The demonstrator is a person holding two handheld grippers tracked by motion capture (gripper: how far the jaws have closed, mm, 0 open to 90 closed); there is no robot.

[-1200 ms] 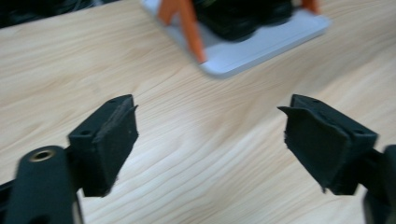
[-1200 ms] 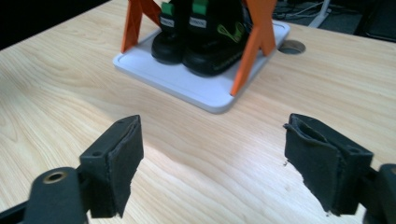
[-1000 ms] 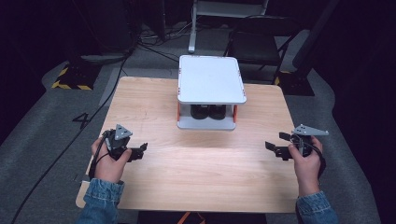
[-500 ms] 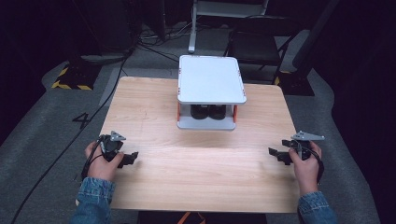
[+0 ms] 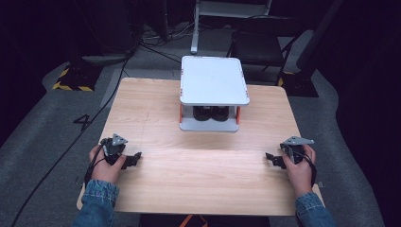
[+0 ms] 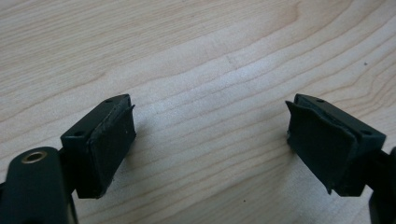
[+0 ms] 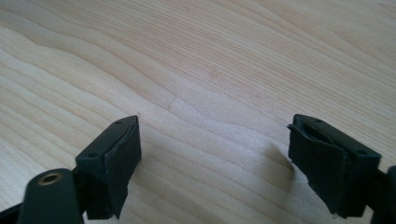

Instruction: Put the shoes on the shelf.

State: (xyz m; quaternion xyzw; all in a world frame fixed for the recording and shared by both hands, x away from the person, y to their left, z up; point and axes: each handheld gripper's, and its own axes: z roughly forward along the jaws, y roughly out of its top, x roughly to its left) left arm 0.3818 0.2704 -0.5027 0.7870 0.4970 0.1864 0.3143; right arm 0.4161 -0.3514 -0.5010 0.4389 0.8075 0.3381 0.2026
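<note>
A white two-tier stand [image 5: 213, 80] with orange posts sits at the far middle of the wooden table [image 5: 203, 179]; a pair of dark objects [image 5: 211, 113], perhaps shoes, rests on its lower shelf. My left gripper [image 5: 134, 159] lies low on the table at the near left, open, with bare wood between its pads [image 6: 109, 144]. At the near right my right gripper [image 5: 272, 159] is also open and holds nothing, close above the wood [image 7: 210, 116].
A dark folding chair [image 5: 262, 45] and cables stand on the floor beyond the table's far edge. Grey carpet with a yellow-black taped mark [image 5: 71, 85] surrounds the table. Bare wood stretches between the two grippers.
Both hands have pulled back toward the near edge and lowered; the left gripper shifted toward the left corner, the right one toward the right side. Both stay open.
</note>
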